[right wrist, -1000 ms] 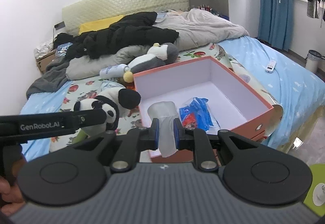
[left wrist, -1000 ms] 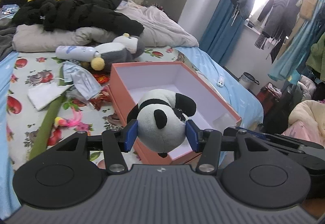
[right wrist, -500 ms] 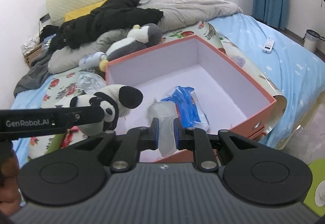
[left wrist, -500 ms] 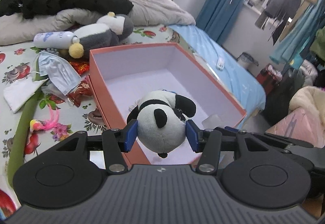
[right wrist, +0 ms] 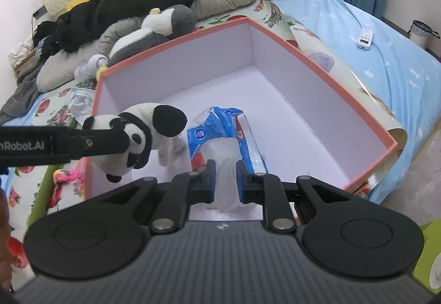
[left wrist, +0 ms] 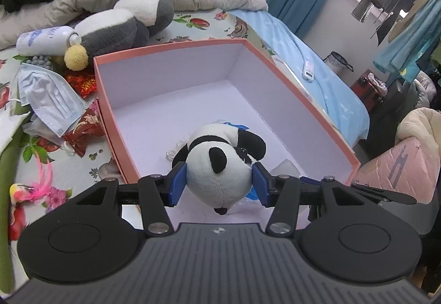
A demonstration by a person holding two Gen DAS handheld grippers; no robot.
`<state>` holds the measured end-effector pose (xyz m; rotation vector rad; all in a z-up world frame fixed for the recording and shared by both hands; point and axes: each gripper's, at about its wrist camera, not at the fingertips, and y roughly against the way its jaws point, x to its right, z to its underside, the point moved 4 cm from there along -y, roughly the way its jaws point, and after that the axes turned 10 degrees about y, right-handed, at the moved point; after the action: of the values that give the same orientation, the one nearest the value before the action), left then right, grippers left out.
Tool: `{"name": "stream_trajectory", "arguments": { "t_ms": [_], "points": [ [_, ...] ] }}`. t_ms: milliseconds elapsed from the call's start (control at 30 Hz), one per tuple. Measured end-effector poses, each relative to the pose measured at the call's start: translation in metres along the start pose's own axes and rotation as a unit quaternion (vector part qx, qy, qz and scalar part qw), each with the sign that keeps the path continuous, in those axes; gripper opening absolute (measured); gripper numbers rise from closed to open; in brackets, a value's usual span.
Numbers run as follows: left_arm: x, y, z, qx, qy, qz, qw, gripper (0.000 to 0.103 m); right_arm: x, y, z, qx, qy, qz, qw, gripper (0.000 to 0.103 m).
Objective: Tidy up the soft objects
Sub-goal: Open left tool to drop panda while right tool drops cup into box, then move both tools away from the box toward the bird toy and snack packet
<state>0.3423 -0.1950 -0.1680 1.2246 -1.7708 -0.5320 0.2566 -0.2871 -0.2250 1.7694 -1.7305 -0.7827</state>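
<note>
Left hand-held gripper [left wrist: 219, 184]: clamped on panda plush [left wrist: 220, 166], above orange box [left wrist: 303, 100].
Right hand-held gripper [right wrist: 223, 181]: clamped on translucent soft object [right wrist: 224, 166], above tissue pack [right wrist: 220, 124] in box.

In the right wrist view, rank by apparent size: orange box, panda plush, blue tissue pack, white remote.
1. orange box
2. panda plush, though it hangs nearer the camera
3. blue tissue pack, partly hidden, so close to the panda
4. white remote, far off

Fuzzy plush panda [left wrist: 217, 166]; smooth matt cardboard box [left wrist: 176, 55].
</note>
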Motion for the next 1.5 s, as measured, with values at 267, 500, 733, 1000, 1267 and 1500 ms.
{"name": "stream_trajectory", "arguments": {
  "t_ms": [267,500,733,1000,1267,1500],
  "points": [
    [-0.009,-0.025,-0.006,-0.012,-0.001,-0.001,0.9999,0.059,-0.001,-0.014,-0.005,-0.005,-0.007,0.008,1.0,0.031],
    [-0.002,-0.008,-0.001,-0.006,-0.021,0.002,0.9998,0.061,-0.007,0.0,-0.004,-0.006,-0.008,0.003,1.0,0.037],
    [0.007,0.037,0.009,0.025,-0.033,0.004,0.9991,0.061,-0.021,0.035,0.002,0.015,-0.004,-0.001,1.0,0.038],
    [0.008,0.094,0.025,0.059,-0.032,0.008,0.9977,0.061,-0.043,0.076,0.012,0.04,0.005,-0.013,0.999,0.038],
    [0.006,0.147,0.047,0.09,-0.035,0.008,0.9953,0.061,-0.066,0.111,0.022,0.065,0.013,-0.023,0.998,0.038],
    [0.0,0.187,0.069,0.11,-0.03,0.003,0.9935,0.061,-0.081,0.14,0.034,0.083,0.021,-0.035,0.996,0.038]
  ]
}}
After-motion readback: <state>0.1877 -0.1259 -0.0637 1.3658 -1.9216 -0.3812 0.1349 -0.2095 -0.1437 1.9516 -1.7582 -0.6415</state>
